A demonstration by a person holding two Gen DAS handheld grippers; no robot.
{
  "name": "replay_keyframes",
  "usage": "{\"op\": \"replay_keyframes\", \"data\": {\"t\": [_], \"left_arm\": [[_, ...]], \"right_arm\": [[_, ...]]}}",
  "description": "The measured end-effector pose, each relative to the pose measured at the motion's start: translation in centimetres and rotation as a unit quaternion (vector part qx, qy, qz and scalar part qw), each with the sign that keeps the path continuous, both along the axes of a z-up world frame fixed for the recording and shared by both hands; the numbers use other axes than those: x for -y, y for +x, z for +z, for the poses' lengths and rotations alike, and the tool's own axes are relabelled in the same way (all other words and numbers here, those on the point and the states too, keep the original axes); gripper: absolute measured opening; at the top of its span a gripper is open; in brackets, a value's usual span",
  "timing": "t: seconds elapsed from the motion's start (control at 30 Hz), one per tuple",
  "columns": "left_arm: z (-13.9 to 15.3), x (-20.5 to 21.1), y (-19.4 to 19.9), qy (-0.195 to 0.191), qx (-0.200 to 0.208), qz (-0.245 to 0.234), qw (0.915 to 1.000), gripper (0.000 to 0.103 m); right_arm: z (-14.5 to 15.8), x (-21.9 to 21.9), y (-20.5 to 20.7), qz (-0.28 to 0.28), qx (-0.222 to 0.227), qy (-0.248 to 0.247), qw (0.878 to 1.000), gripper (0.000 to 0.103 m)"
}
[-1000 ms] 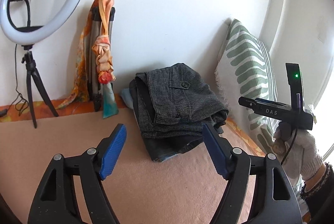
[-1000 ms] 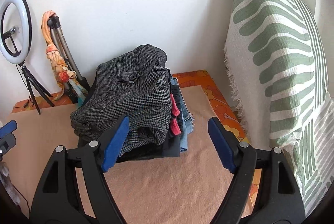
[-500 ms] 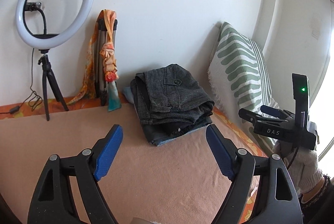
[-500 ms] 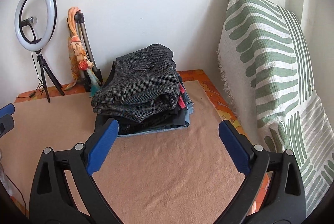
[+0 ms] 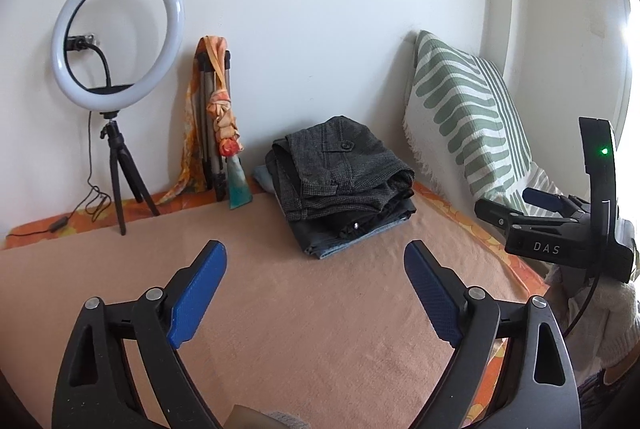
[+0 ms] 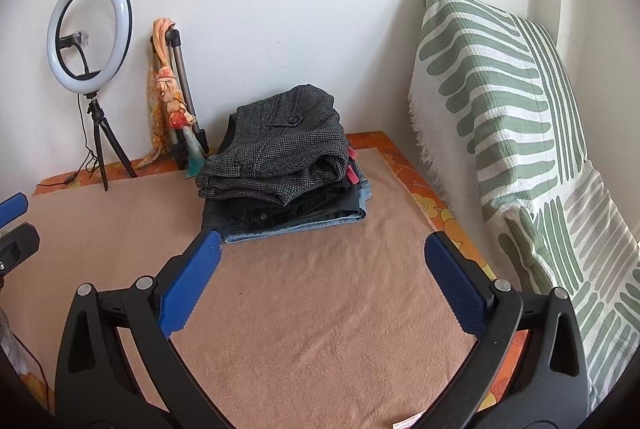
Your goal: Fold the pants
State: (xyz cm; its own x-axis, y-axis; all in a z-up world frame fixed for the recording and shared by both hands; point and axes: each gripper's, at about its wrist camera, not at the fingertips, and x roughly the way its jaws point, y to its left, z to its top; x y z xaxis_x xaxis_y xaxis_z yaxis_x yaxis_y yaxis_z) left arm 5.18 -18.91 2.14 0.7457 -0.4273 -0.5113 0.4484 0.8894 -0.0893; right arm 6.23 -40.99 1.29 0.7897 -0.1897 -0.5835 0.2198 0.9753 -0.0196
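A white wall closes off the far side of a flat surface covered with a tan blanket (image 6: pixel 320 309), over an orange flowered cloth (image 6: pixel 436 213) that shows along the far and right edges. The folded grey checked pants (image 6: pixel 280 153) lie on top of a small stack of folded clothes (image 6: pixel 296 217), dark pieces and blue denim under them, at the far middle of the blanket close to the wall. A button on a pocket flap faces up on the pants. To the left of the stack a folded tripod with an orange scarf (image 5: pixel 218 121) tied round it leans on the wall, and further left a ring light (image 5: pixel 118 41) stands on a small black tripod, its cable trailing along the orange cloth. On the right a white cushion with green stripes (image 6: pixel 500 101) leans against the wall. The left gripper (image 5: pixel 316 293) hovers over bare blanket on the near side of the stack, its jaws wide and opening, with nothing between the blue pads. The right gripper (image 6: pixel 322 283) is likewise near the stack, jaws very wide and opening, empty. In the left wrist view the right gripper appears at the right edge, held by a gloved hand (image 5: pixel 608 325).
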Motion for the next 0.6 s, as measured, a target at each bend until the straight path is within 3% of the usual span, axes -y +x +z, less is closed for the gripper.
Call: {"op": "replay_keyframes", "data": {"t": [0.1, 0.6], "left_arm": [[-0.4, -0.2, -0.3, 0.010, 0.002, 0.016, 0.9998, 0.102], [-2.0, 0.1, -1.9, 0.054, 0.010, 0.031, 0.9980, 0.102]], "right_arm": [[-0.2, -0.4, -0.8, -0.009, 0.009, -0.006, 1.000, 0.103], [-0.1, -0.6, -2.7, -0.033, 0.028, -0.018, 0.999, 0.103]]}}
